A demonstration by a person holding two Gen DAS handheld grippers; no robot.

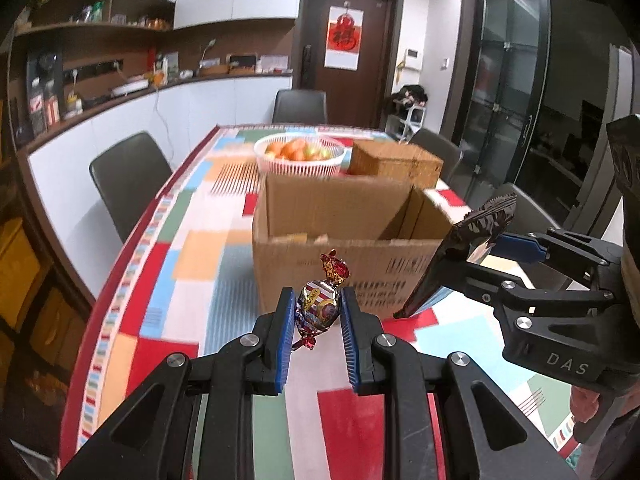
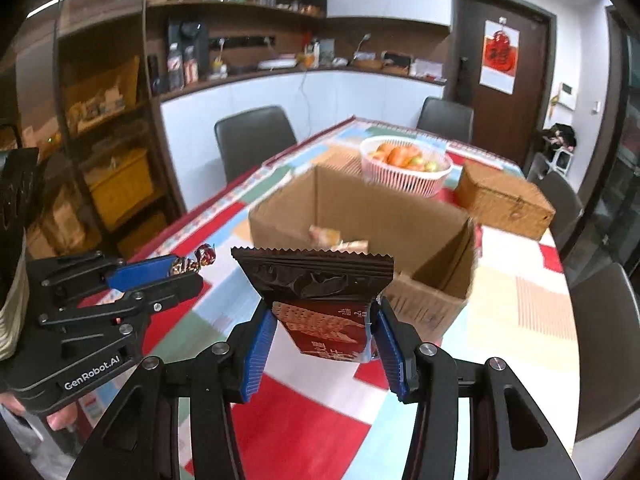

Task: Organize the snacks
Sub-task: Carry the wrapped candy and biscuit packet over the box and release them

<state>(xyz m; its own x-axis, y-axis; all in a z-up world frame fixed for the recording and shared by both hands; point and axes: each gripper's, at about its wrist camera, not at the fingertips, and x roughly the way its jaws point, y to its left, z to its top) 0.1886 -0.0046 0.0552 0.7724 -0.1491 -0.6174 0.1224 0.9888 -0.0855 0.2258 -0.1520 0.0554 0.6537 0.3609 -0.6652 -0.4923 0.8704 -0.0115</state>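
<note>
**Both claws loaded beside the open carton**

An open brown cardboard carton (image 2: 400, 240) stands on the surface (image 1: 192, 280), which is covered by a patchwork cloth of red, blue, green and cream blocks. Inside the carton, near its front wall, lie at least two pale wrapped snacks (image 2: 338, 240); blur keeps their print and exact number unreadable, and the rest of the carton floor is hidden behind the packet in the right wrist view. Behind the carton sits a white slatted plastic basket (image 1: 300, 162) holding orange and green round fruit, and just beside that a closed tan wooden box (image 1: 394, 162).

The left claw (image 1: 318, 316) is clamped on a foil-wrapped twist candy with red and gold ends (image 1: 320, 308), held upright above the cloth, in front of the carton's near wall. The right claw (image 2: 326, 332) is clamped on a dark brown and red snack packet with a serrated top edge (image 2: 316, 292), also just short of the carton. Its lower edge is cut off by the blue pads (image 2: 258, 344), and its lettering is too small to read.
</note>
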